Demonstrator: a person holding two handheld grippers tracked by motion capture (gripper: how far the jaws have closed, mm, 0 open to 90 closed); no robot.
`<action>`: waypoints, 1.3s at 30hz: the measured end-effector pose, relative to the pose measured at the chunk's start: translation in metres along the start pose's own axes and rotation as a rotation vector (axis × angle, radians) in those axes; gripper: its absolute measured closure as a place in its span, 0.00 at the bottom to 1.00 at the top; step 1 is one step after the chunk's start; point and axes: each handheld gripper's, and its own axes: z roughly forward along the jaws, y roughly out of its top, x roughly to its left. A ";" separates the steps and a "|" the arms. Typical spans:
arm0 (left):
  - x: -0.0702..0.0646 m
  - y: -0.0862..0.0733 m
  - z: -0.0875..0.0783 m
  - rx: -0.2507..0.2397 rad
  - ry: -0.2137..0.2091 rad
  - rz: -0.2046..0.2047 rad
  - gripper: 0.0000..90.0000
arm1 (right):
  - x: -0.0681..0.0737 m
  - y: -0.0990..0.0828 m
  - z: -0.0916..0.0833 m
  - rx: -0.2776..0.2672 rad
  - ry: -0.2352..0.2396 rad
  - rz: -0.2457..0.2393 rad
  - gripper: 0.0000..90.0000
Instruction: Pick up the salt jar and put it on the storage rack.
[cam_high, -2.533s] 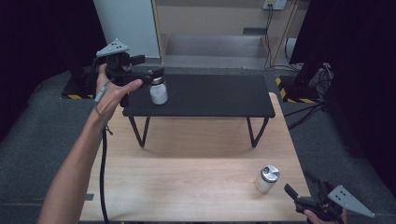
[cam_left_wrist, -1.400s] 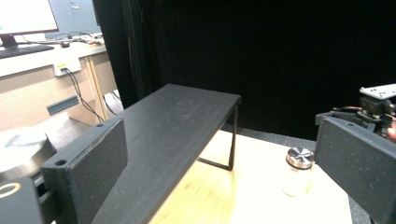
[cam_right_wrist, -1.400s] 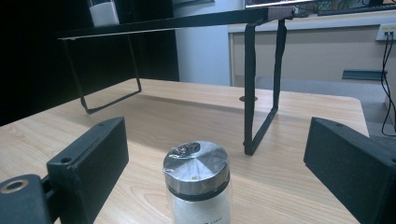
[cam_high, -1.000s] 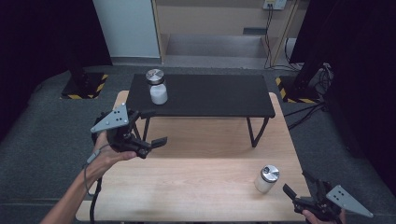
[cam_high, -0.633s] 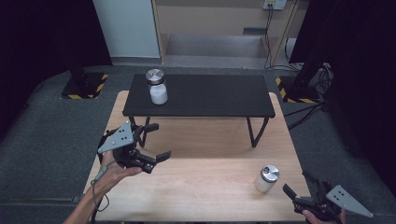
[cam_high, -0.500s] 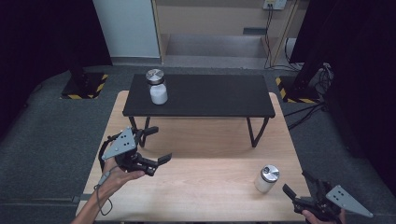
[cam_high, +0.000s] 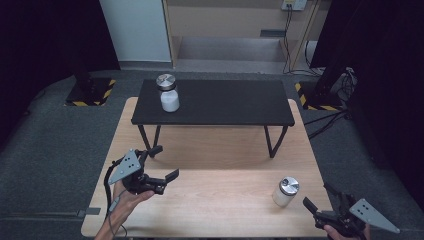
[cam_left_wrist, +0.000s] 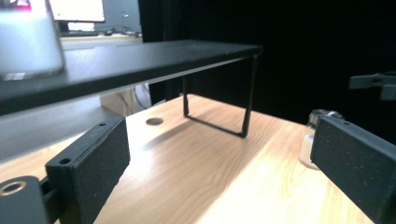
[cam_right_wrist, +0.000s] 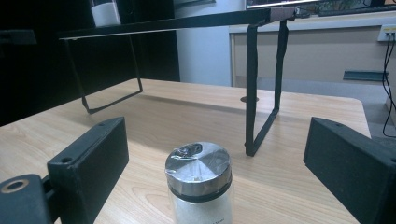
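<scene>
One small jar (cam_high: 286, 192) stands on the tabletop (cam_high: 220, 200) before your right hand-held gripper (cam_high: 320, 207), jaws spread; likely glass, slick and breakable, so grip its body below the metal lid.

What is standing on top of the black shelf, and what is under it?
On the black shelf stands one jar with a metal lid, near its left end. Under it, bare wooden table shows by the legs; the part directly beneath the top is covered.
</scene>
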 end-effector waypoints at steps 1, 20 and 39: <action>-0.001 -0.003 -0.001 0.003 0.009 0.002 0.04 | 0.000 0.000 0.000 0.001 0.001 0.000 0.07; -0.015 -0.024 -0.025 -0.065 0.083 -0.023 0.03 | 0.000 -0.001 0.004 0.009 0.025 0.000 0.07; -0.012 -0.030 -0.023 0.008 0.080 -0.015 0.03 | 0.001 -0.010 0.005 -0.048 0.028 -0.011 0.05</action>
